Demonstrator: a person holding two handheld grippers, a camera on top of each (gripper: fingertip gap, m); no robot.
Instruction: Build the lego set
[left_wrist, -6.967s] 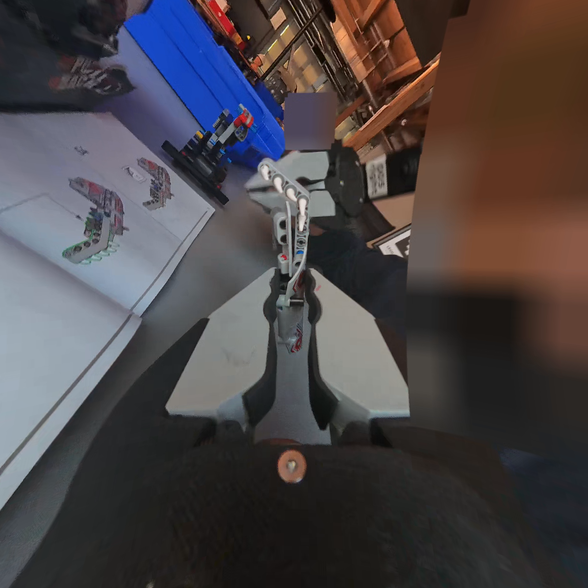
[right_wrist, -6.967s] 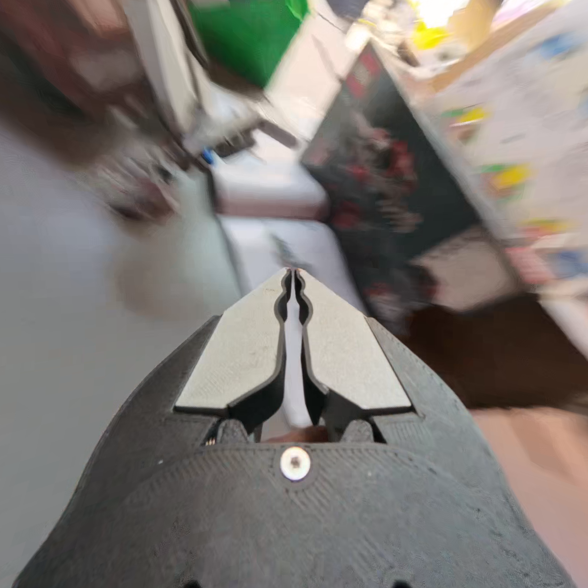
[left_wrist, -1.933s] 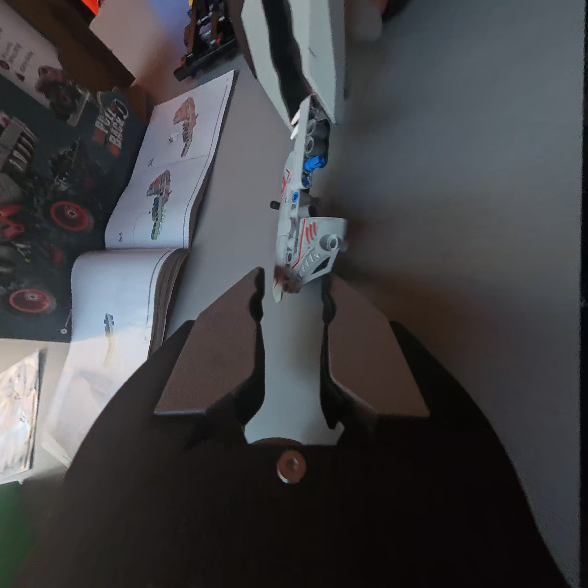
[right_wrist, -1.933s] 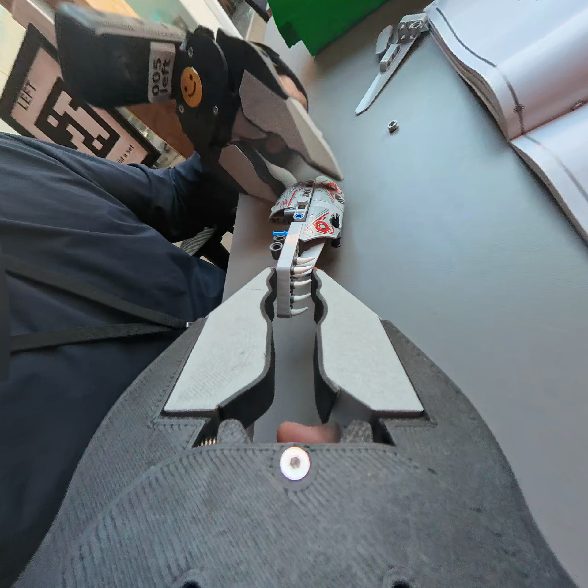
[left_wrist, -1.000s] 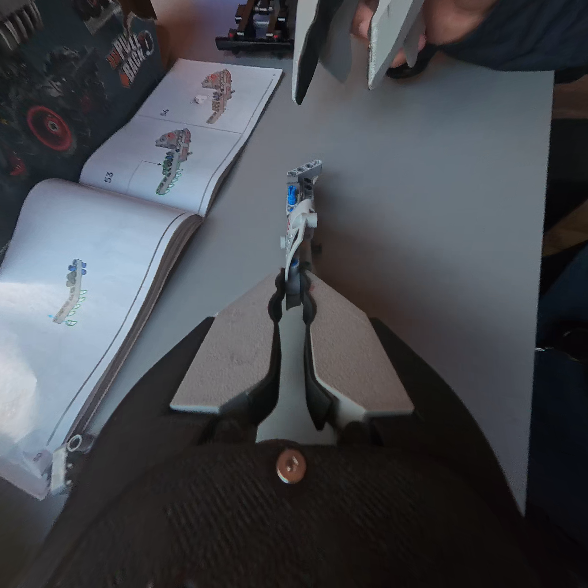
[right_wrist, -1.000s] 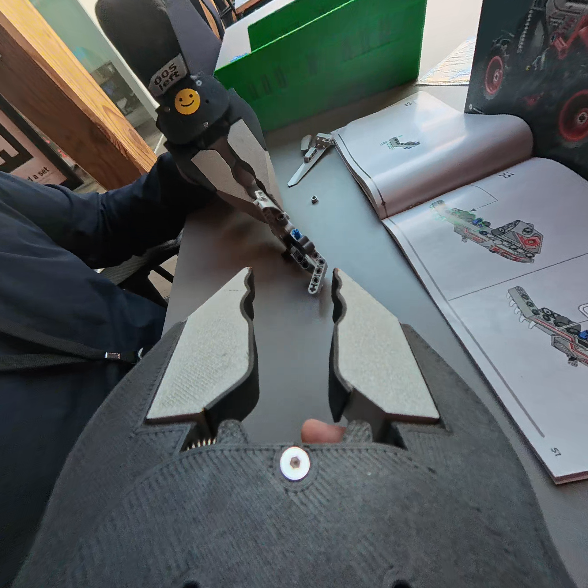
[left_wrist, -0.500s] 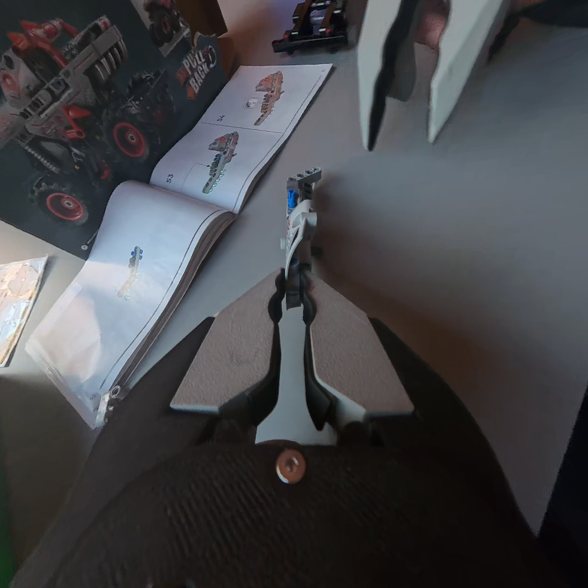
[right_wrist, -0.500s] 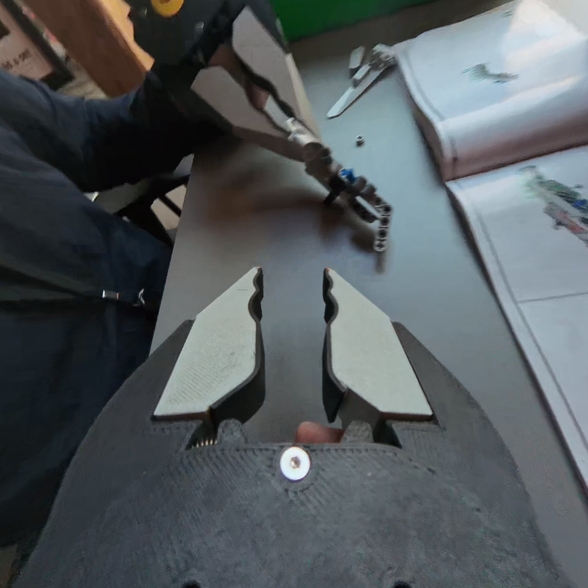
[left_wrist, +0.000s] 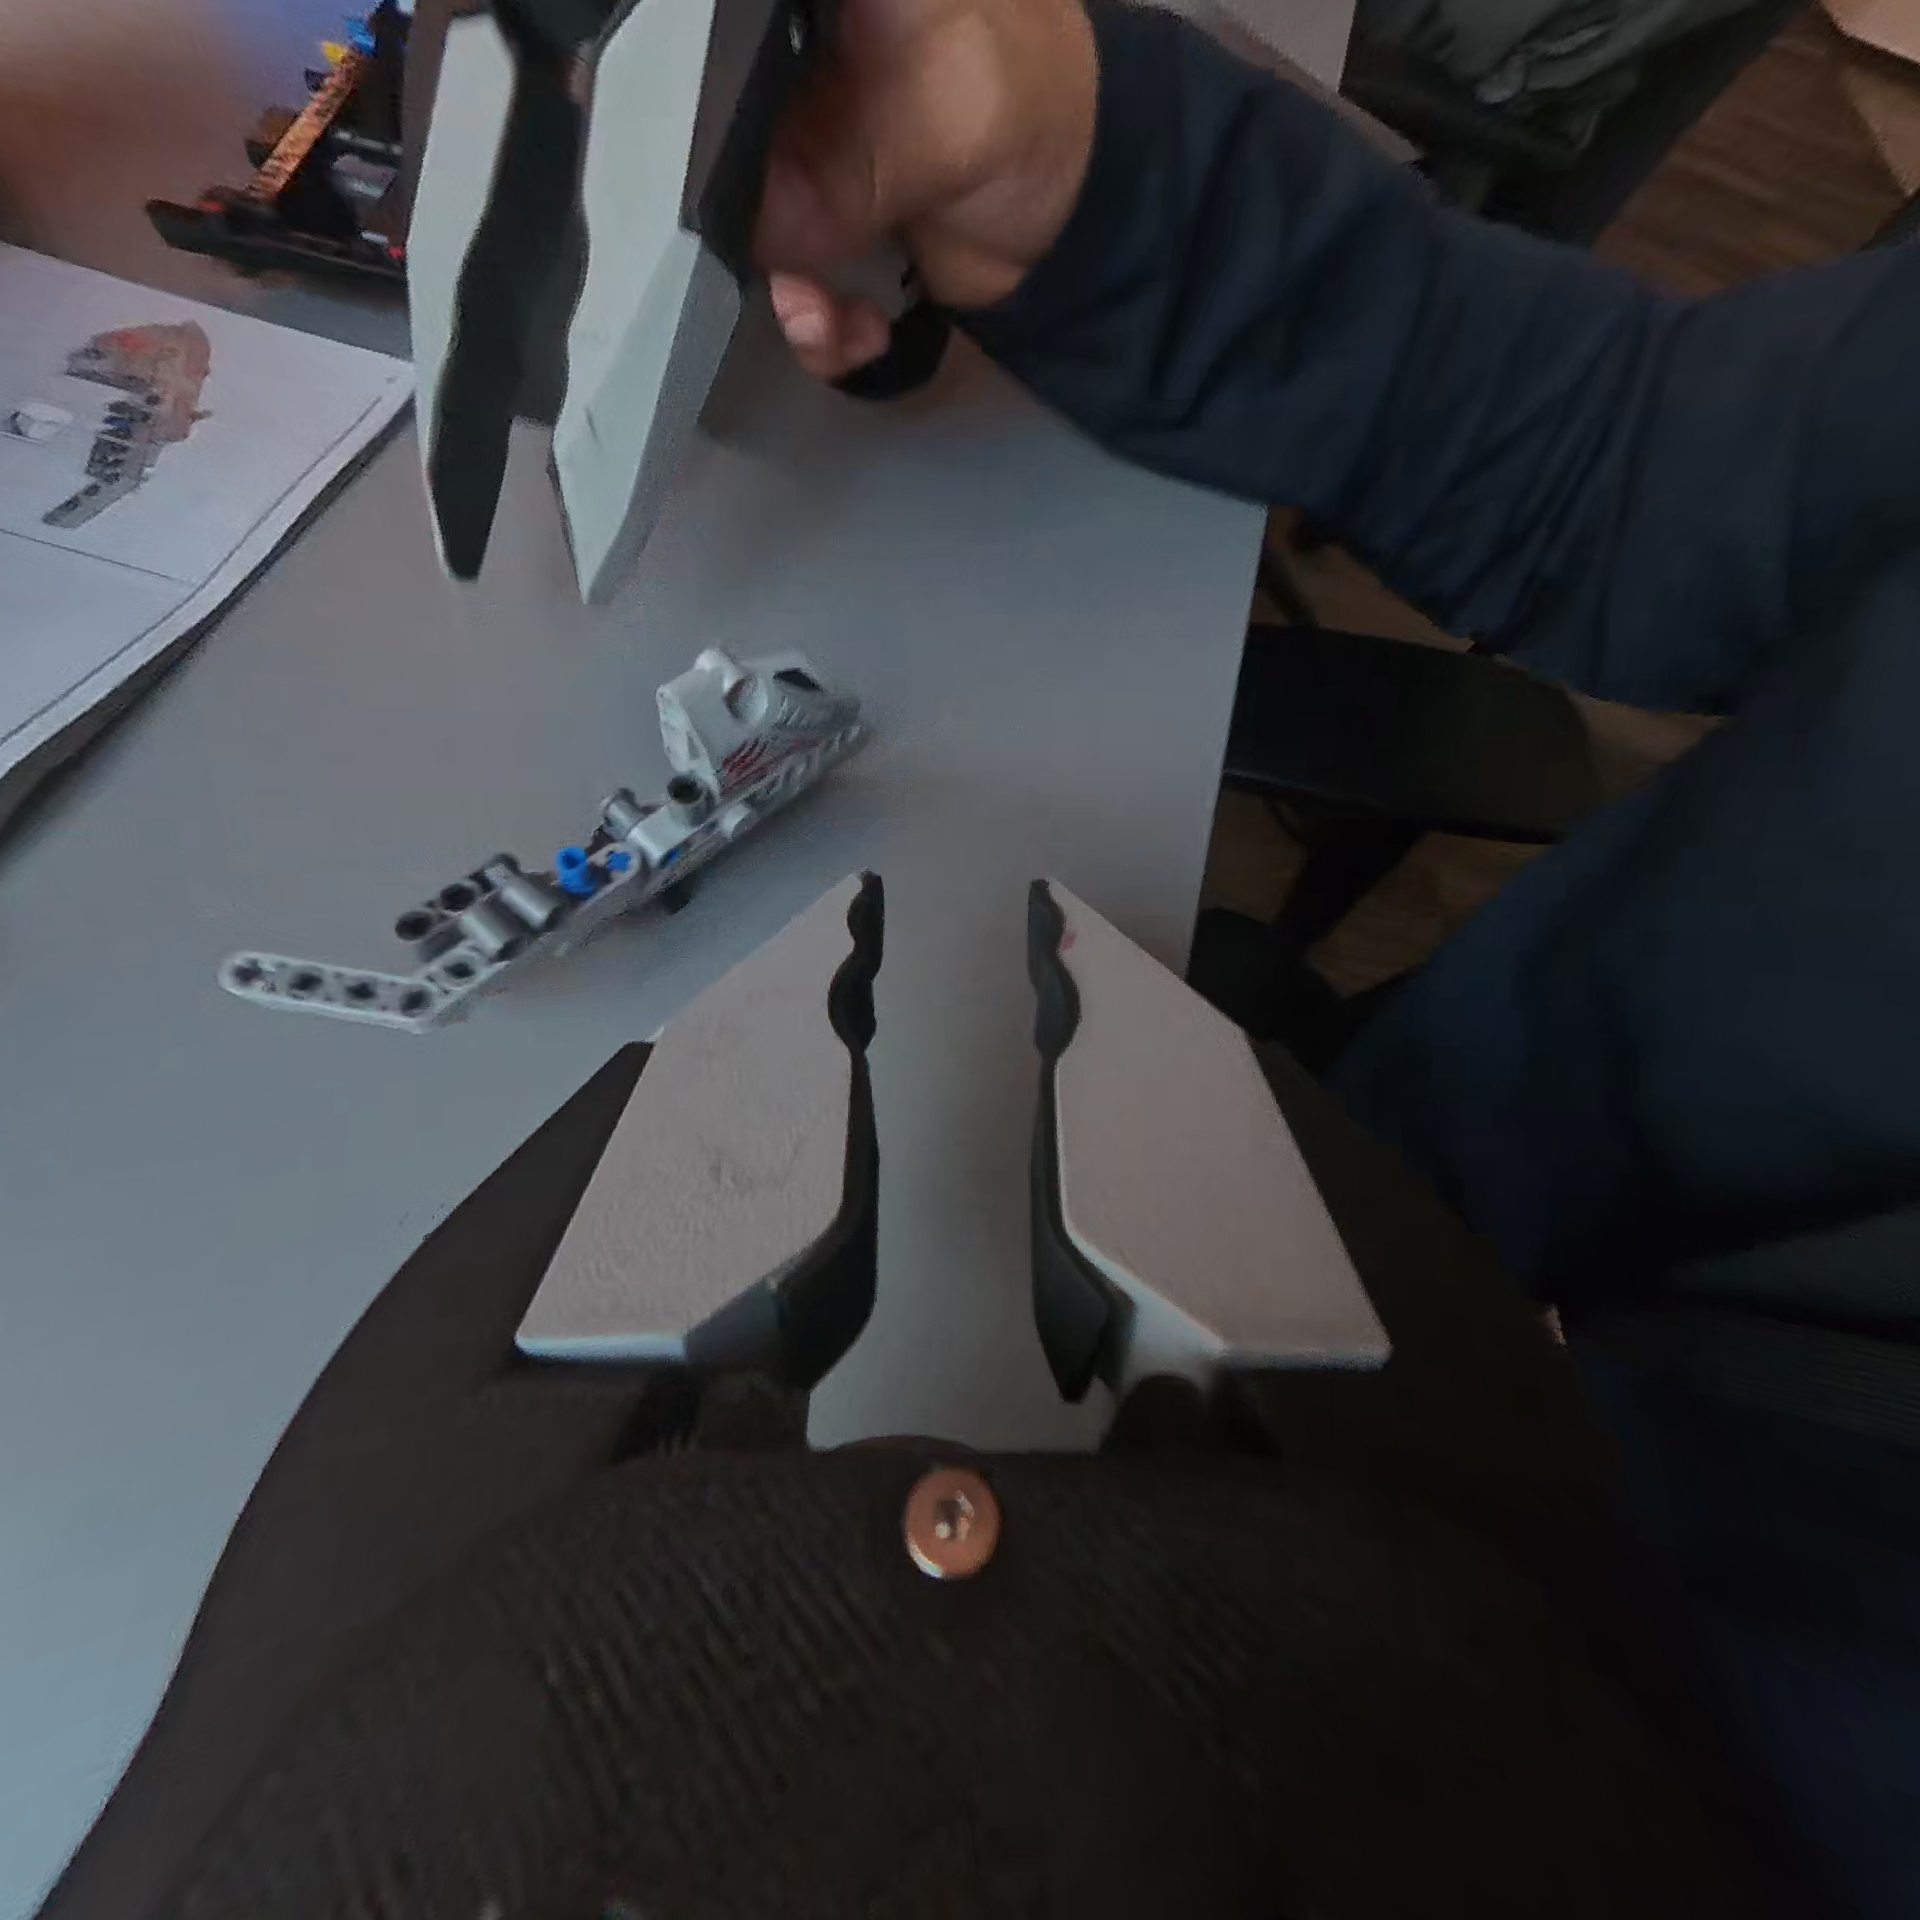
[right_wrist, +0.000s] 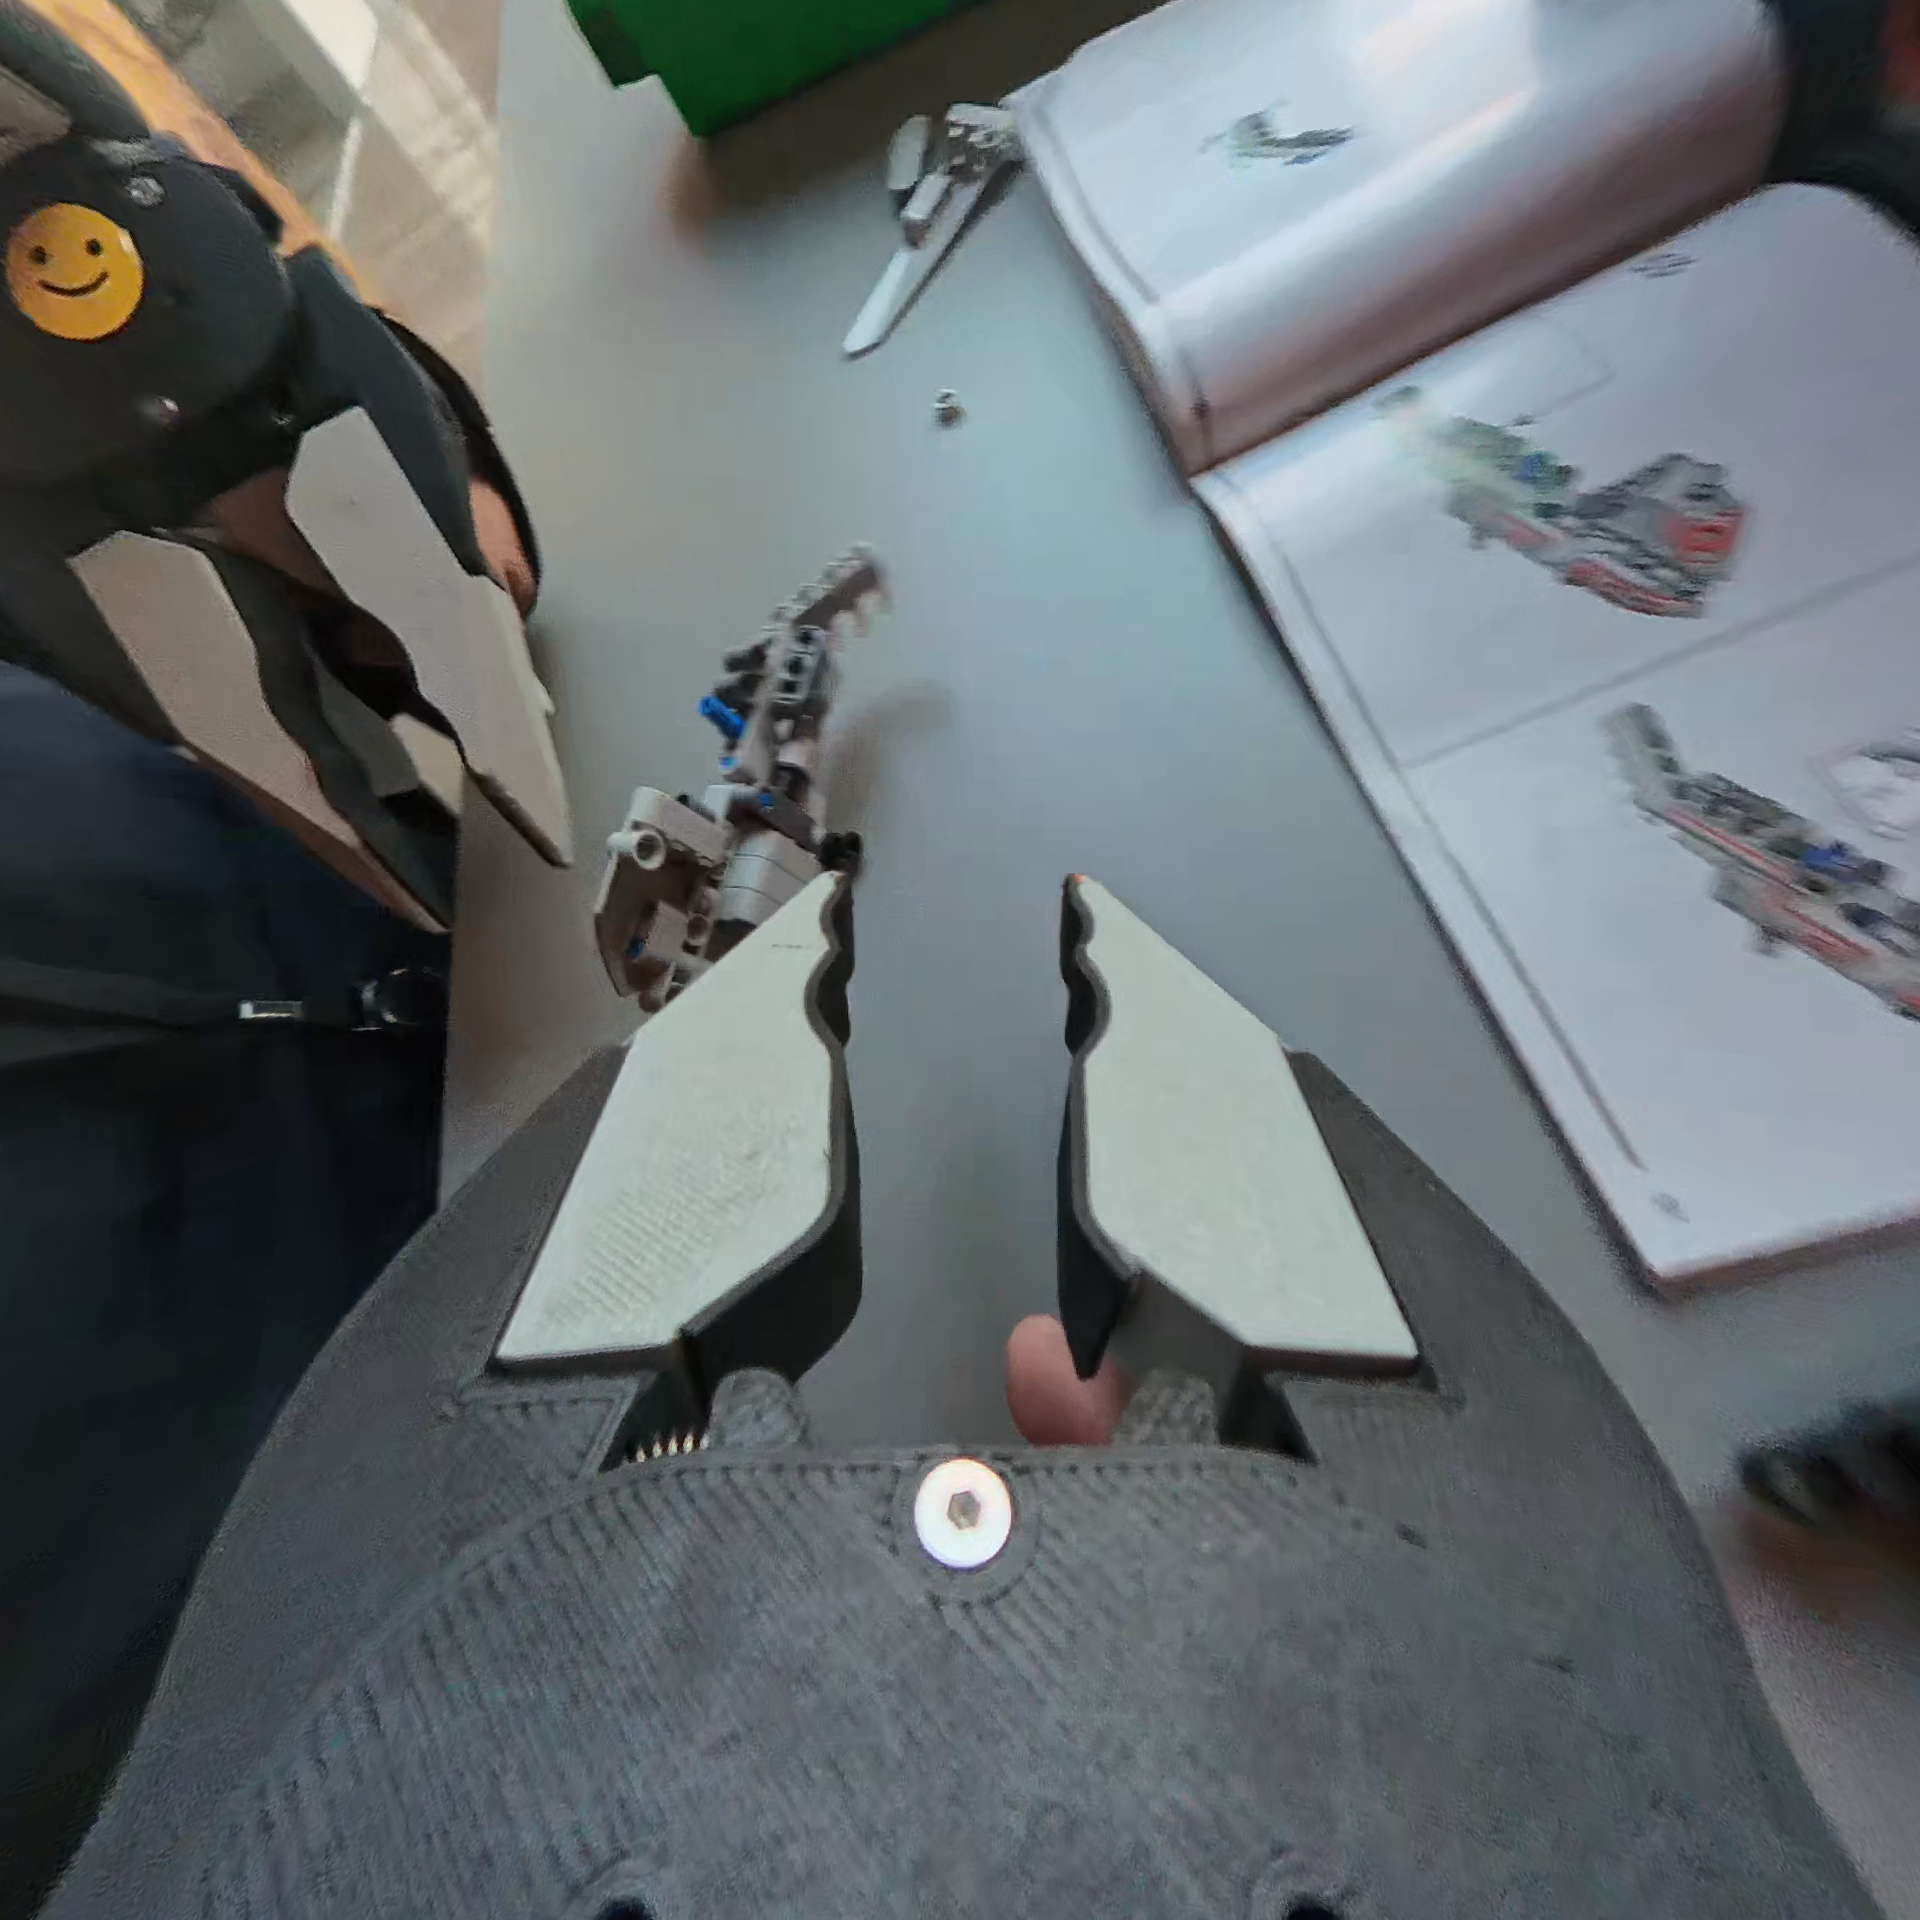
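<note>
A long grey lego assembly (left_wrist: 582, 873) with a blue pin, a toothed beam and a printed panel lies flat on the grey table (left_wrist: 987, 582), free of both grippers. It also shows in the right wrist view (right_wrist: 748, 769). My left gripper (left_wrist: 954, 899) is open and empty, just right of the assembly. My right gripper (right_wrist: 954, 899) is open and empty, its left fingertip close beside the assembly's panel end. The right gripper also hangs over the table in the left wrist view (left_wrist: 525, 566), and the left gripper shows in the right wrist view (right_wrist: 499, 883).
An open instruction booklet (right_wrist: 1558, 623) lies on the table, also seen in the left wrist view (left_wrist: 125, 499). A second grey lego piece (right_wrist: 925, 229) and a tiny part (right_wrist: 945, 407) lie near a green bin (right_wrist: 769, 42). A dark chassis build (left_wrist: 312, 208) stands far back. It is some 15 cm from my right tips to the dark chassis build (left_wrist: 312, 208).
My left gripper has opened and let go of the assembly, which now lies flat on the table. Both grippers have shifted; the right one has come closer to the assembly and stays open.
</note>
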